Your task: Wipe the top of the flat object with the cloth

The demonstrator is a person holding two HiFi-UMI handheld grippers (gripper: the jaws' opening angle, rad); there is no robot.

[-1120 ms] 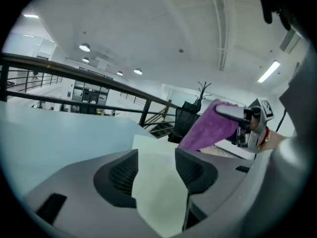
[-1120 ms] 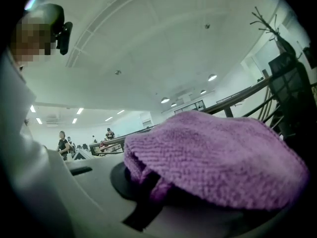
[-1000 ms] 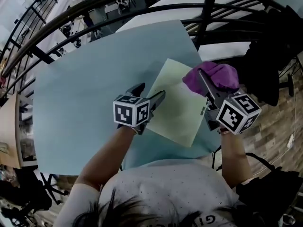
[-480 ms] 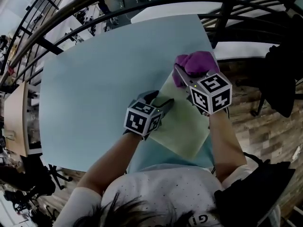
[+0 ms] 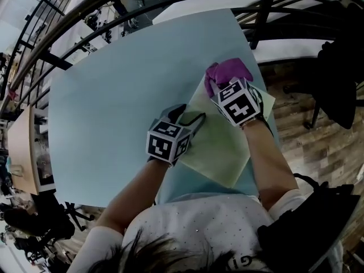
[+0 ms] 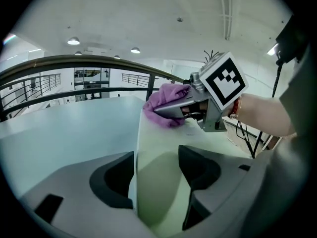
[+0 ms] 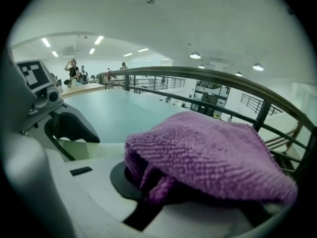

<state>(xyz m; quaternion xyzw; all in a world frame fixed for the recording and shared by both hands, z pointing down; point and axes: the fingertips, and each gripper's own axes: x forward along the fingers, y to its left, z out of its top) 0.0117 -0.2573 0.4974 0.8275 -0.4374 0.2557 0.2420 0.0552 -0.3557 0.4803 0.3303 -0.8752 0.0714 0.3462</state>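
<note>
On my left, the left gripper [image 5: 189, 115] rests low on the near left edge of the flat object [image 5: 219, 147], a pale green sheet lying on the light blue table [image 5: 108, 84]. In the left gripper view I see its jaws spread wide. The sheet's left edge runs up between them, with bare table under the left jaw and green sheet under the right one. Nothing is pinched there. I cannot tell whether the jaws press down on the sheet or only sit just above it.

The sheet lies at an angle near the table's right side, one corner pointing toward me and close to the table's near edge.

Further right, the right gripper [image 5: 219, 89] reaches over the sheet's far corner. Its jaws are closed on the cloth [image 7: 213, 148], a purple, ribbed, bunched-up piece that fills the space between them and spills out over the top. In the left gripper view the cloth sits down on the sheet's far end, touching its surface, with the right gripper's marker cube tilted above it.

Beyond the table curves a dark railing [image 7: 223, 76], and to the right of the table I see wooden floor [image 5: 307, 135].
</note>
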